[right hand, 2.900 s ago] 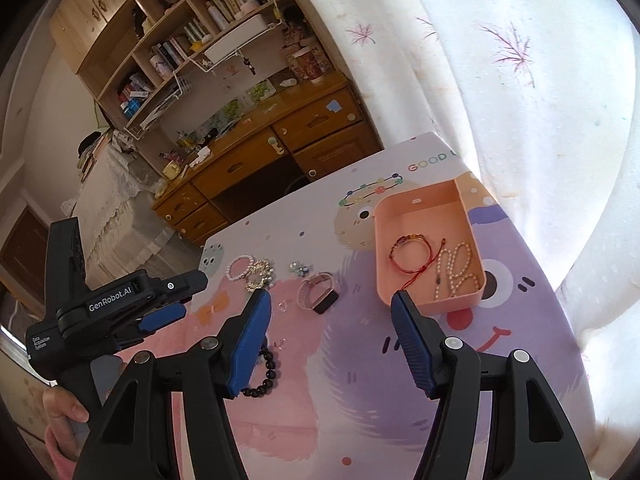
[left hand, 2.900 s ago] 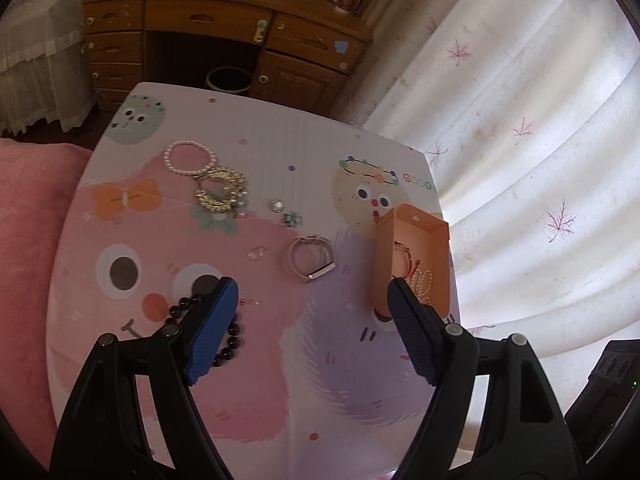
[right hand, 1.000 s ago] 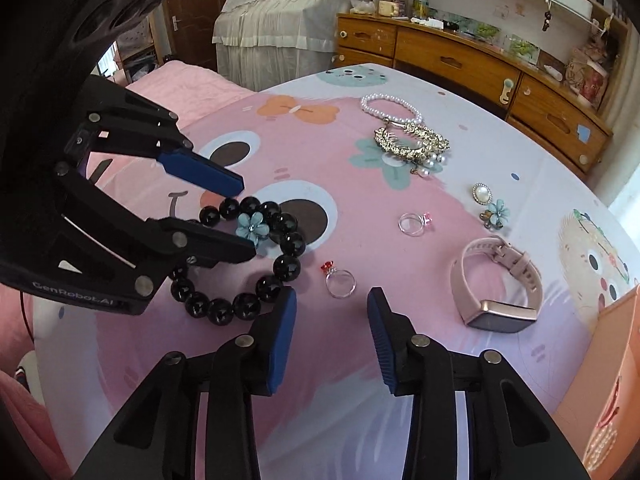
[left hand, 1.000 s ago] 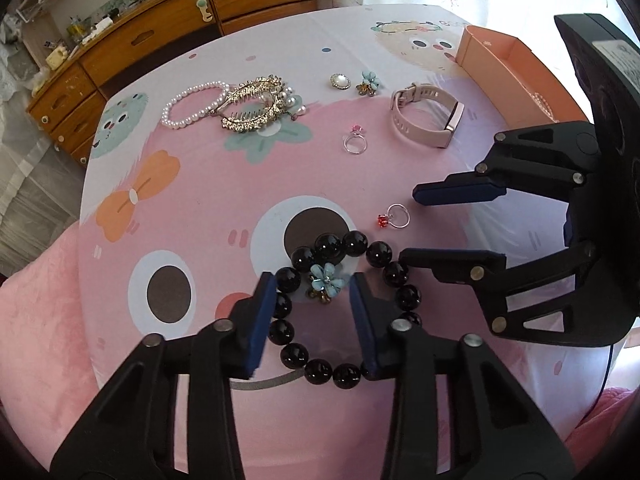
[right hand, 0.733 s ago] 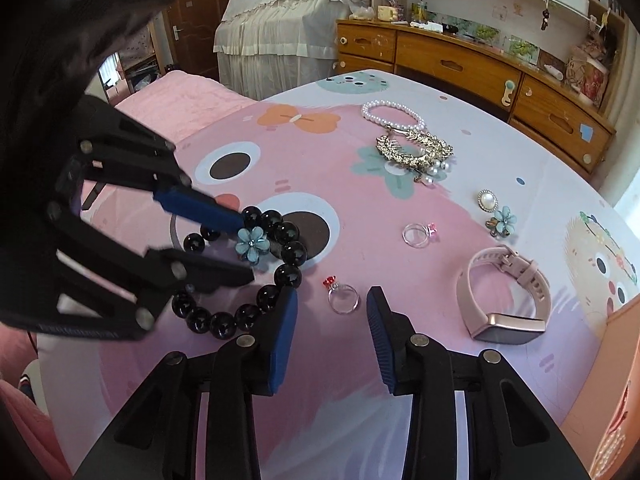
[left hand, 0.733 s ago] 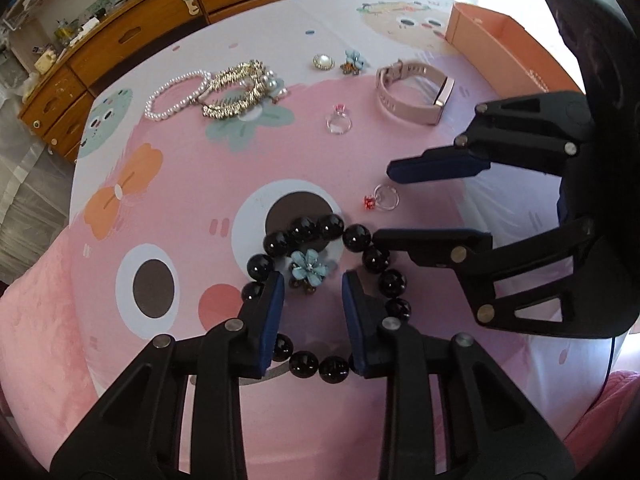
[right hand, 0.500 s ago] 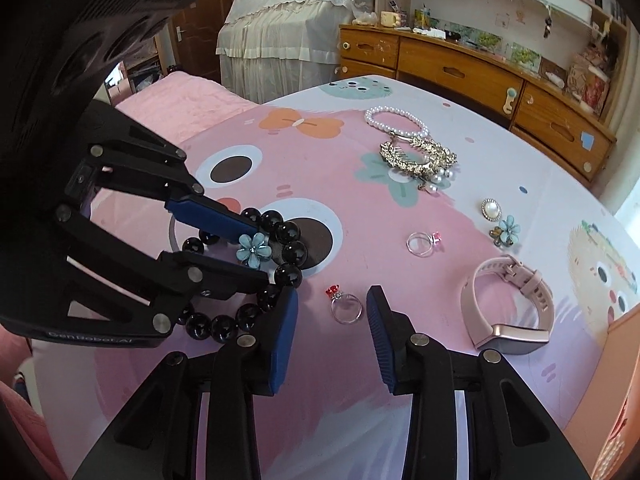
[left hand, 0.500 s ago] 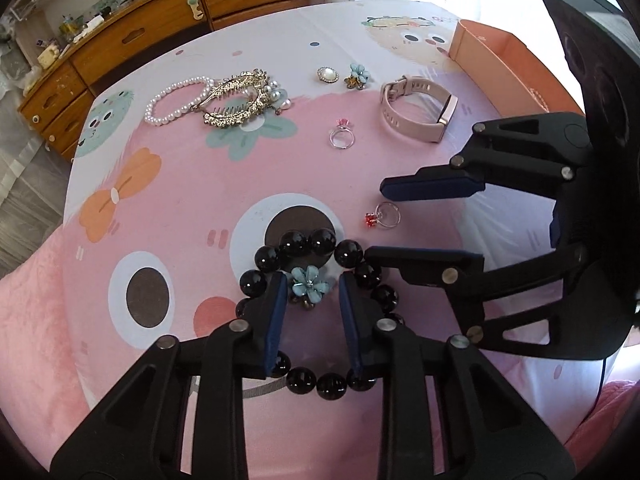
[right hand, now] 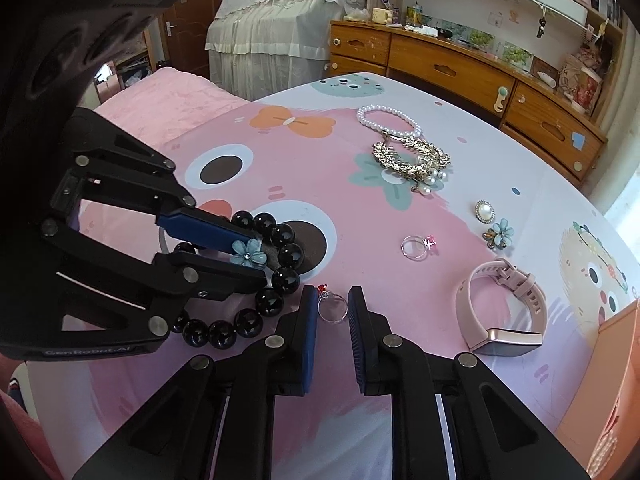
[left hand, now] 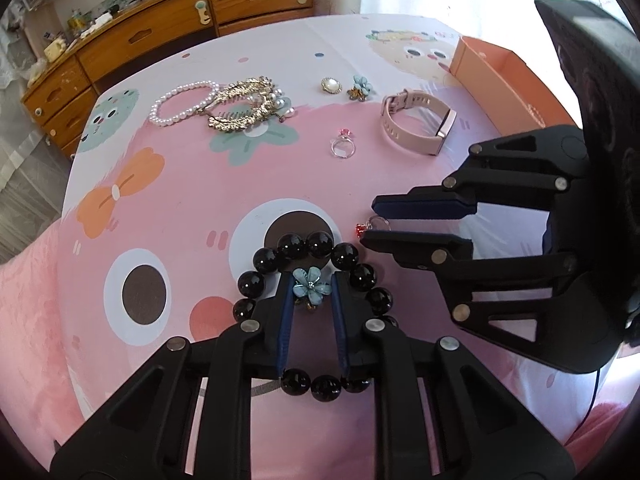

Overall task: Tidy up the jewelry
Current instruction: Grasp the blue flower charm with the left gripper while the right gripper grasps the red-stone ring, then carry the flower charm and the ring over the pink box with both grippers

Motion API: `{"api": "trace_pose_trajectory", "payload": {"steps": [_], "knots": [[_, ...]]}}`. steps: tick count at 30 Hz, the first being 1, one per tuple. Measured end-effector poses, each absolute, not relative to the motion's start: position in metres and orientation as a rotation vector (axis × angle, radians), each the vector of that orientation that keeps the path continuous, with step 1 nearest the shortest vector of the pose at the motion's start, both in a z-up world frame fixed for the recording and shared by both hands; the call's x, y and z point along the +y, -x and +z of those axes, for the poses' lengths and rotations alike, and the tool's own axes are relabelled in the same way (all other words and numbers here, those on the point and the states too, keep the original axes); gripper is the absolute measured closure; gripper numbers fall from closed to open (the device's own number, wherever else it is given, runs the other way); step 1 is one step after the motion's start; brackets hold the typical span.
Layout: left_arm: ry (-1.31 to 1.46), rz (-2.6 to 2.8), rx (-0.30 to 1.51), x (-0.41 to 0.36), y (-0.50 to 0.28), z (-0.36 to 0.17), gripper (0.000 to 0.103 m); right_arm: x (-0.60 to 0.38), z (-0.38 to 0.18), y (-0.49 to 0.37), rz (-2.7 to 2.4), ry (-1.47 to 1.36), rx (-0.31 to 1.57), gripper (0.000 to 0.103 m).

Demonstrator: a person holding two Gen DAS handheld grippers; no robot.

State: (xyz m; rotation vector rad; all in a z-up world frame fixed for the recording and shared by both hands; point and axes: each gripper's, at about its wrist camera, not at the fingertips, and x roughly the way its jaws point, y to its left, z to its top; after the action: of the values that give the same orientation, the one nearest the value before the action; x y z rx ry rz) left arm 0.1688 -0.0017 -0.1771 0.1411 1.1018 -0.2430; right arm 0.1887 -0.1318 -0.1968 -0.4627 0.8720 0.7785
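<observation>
Two pieces are being taken at once, one per tool, which would halve the trips to the orange open-topped box [left hand: 500, 80] at the far right corner of the table [left hand: 180, 208] with its pink cartoon-printed cover.

The left gripper [left hand: 311, 278] points steeply down inside the loop of the black glossy bead bracelet [left hand: 316, 242], near the table's near edge. Its jaws are closing, and the small pale-blue flower-shaped earring [left hand: 313, 289] sits between the blue pads, which appear to press on its petals. Coming in from above lets the pads reach the flower without dragging the beads around it.

The right gripper [right hand: 332, 294] works just beside the bracelet, on its right. Its jaws are closing too, astride the thin clear ring with a red stone [right hand: 332, 309]; the pads seem to meet the band's sides while it lies flat on the cloth. Such a thin band could slip out or tip when lifted.

Untouched toward the far edge lie the pink strap watch [left hand: 416, 128], the clear ring with a pink stone [left hand: 342, 146], the gold leaf-shaped hair comb [left hand: 244, 108] and the white pearl bracelet [left hand: 180, 104].
</observation>
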Motion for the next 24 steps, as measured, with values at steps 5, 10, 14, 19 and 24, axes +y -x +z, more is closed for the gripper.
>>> {"api": "trace_pose_trajectory", "payload": {"steps": [5,10,14,19,24], "knots": [[-0.108,-0.231,1.066,0.006,-0.156,-0.164,0.087,-0.131,-0.193,-0.179,0.717,0.462,0.879,0.088],[-0.092,-0.244,1.036,0.013,-0.139,-0.148,0.087,-0.136,-0.182,-0.16,0.647,0.424,0.884,0.088],[-0.102,-0.258,1.021,0.013,-0.121,-0.136,0.087,-0.14,-0.168,-0.139,0.601,0.36,0.886,0.088],[-0.091,-0.313,1.004,0.008,-0.101,-0.123,0.087,-0.148,-0.148,-0.109,0.548,0.269,0.88,0.088],[-0.055,-0.366,0.97,-0.005,-0.084,-0.105,0.087,-0.172,-0.123,-0.082,0.465,0.166,0.881,0.088]]}}
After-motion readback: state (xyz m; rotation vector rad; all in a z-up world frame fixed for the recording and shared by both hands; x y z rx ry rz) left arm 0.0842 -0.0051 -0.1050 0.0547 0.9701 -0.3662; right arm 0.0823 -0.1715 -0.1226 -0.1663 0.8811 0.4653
